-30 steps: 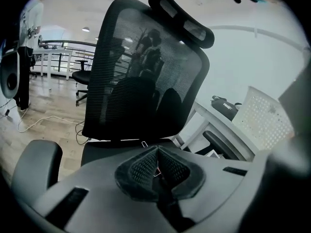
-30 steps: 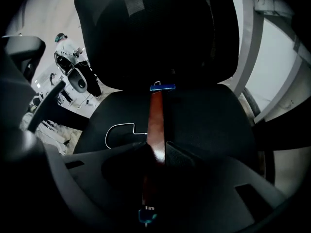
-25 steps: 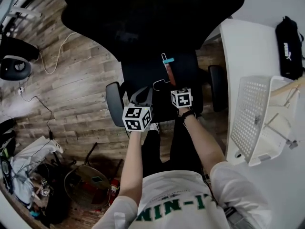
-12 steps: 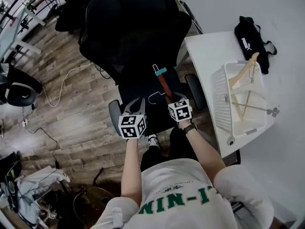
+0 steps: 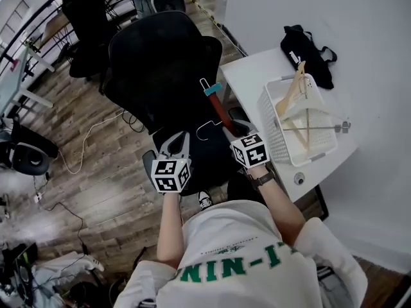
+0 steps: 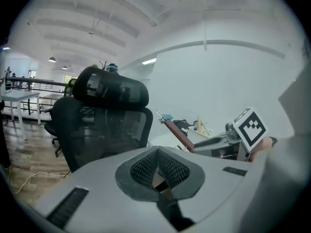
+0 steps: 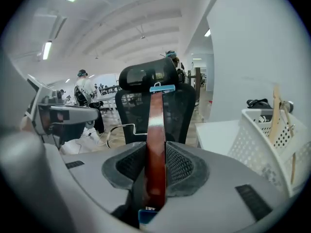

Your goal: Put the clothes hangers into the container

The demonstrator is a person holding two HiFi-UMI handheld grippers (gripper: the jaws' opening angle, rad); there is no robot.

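A red-brown wooden hanger (image 5: 216, 110) with a blue clip (image 5: 212, 90) at its far end and a wire hook (image 5: 204, 131) sticks up and away from my right gripper (image 5: 232, 131), which is shut on its bar. In the right gripper view the hanger (image 7: 156, 123) runs straight up between the pads. The white perforated basket (image 5: 277, 132) stands on the white table to the right, with light wooden hangers (image 5: 294, 90) lying in it. My left gripper (image 5: 174, 144) hovers left of the right one, shut, with nothing in it (image 6: 158, 150).
A black office chair (image 5: 164, 76) stands directly ahead of both grippers. The white table (image 5: 247, 76) carries a black bag (image 5: 305, 53) behind the basket. Wooden floor with cables lies to the left. More chairs and desks stand further back.
The view has swung toward the table: the basket now sits nearer the grippers and the whole chair shows. The right gripper still holds the hanger, and the left stays beside it.
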